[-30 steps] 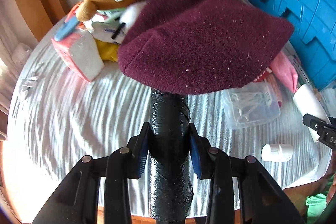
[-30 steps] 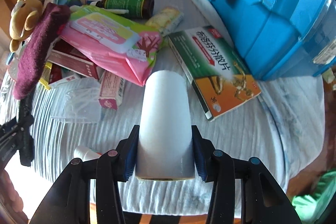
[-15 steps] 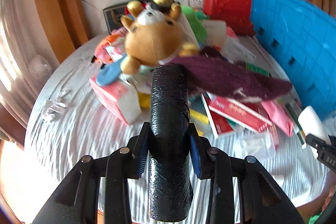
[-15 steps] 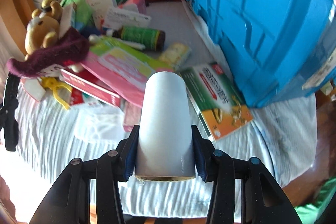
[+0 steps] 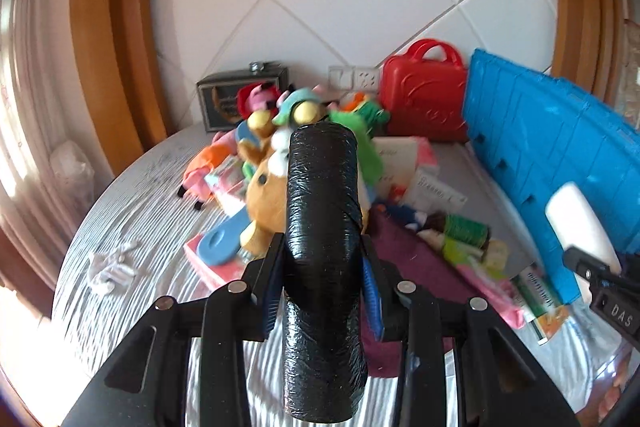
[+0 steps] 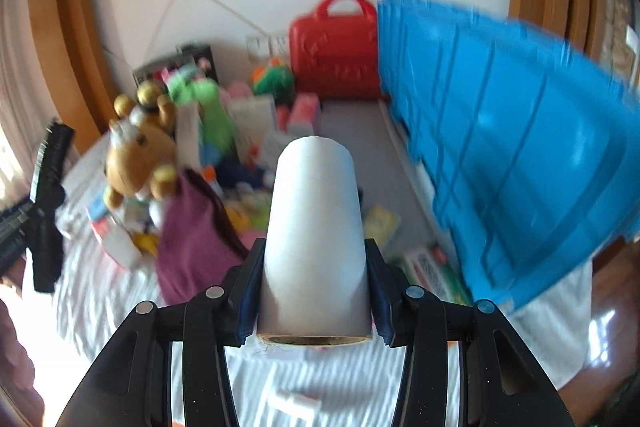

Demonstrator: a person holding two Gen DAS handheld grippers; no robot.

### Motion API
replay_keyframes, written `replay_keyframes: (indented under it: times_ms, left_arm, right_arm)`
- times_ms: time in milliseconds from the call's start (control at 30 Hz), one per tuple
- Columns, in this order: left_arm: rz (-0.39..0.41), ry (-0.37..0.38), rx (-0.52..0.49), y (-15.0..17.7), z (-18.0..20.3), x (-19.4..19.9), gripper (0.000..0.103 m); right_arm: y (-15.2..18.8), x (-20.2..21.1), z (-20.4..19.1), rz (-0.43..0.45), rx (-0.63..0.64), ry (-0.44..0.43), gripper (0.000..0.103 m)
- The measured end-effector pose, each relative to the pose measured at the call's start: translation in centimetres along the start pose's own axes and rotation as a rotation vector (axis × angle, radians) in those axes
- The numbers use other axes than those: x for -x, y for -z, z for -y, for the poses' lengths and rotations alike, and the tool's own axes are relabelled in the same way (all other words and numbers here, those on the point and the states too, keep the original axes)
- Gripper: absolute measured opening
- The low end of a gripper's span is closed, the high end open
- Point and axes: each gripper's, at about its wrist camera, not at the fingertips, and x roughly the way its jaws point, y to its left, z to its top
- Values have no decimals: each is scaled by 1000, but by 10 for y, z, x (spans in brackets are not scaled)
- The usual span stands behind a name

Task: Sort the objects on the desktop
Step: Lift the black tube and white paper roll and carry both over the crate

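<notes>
A black roll point(image 5: 322, 267) wrapped in glossy film sits clamped between the jaws of the left gripper point(image 5: 322, 291), its pads pressing both flanks, and it is held up in the air above the table rather than resting on it. The right gripper point(image 6: 314, 291) grips a white roll point(image 6: 314, 247) in the same way, jaws closed on its sides, cardboard core end facing the camera; that roll and gripper also show at the right edge of the left view.

Below and beyond both rolls lies the unsorted heap on the striped tablecloth point(image 5: 132, 227): a brown plush bear point(image 6: 138, 163), a maroon cloth point(image 6: 192, 243) draped down from the pile, a green plush toy point(image 6: 208, 107), a dark green bottle point(image 5: 466, 229), pink packets and several medicine boxes point(image 6: 430, 267). A blue crate point(image 6: 500, 147) stands on the right, just beside the clutter, and a red case point(image 5: 426, 95) rests against the tiled wall behind it.

Judging by this, the sorting is at an early stage. Two rolls are picked up but not yet placed anywhere, and nearly everything else is still jumbled together on the table. The crate's inside is hidden, so nothing shows whether anything has gone in.
</notes>
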Motion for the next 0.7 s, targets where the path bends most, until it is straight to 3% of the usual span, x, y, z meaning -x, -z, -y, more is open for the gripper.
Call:
replay_keyframes:
  times_ms: [200,400,533,700]
  left_arm:
    - [59,88,-20,-21,18,12,34]
    - [105,182,-36,-46,66,20,34]
    - [162,213,-69,-72,117,29,34]
    - [192,282,-71,-123,209,35,34]
  right_arm:
    - [-32,34,-8,98,-1,33,45]
    - [-60,64,18,171,0,95,45]
    - [-90,86,64,215,-24,106,45]
    - [-139,97,144,251,-24,111,45]
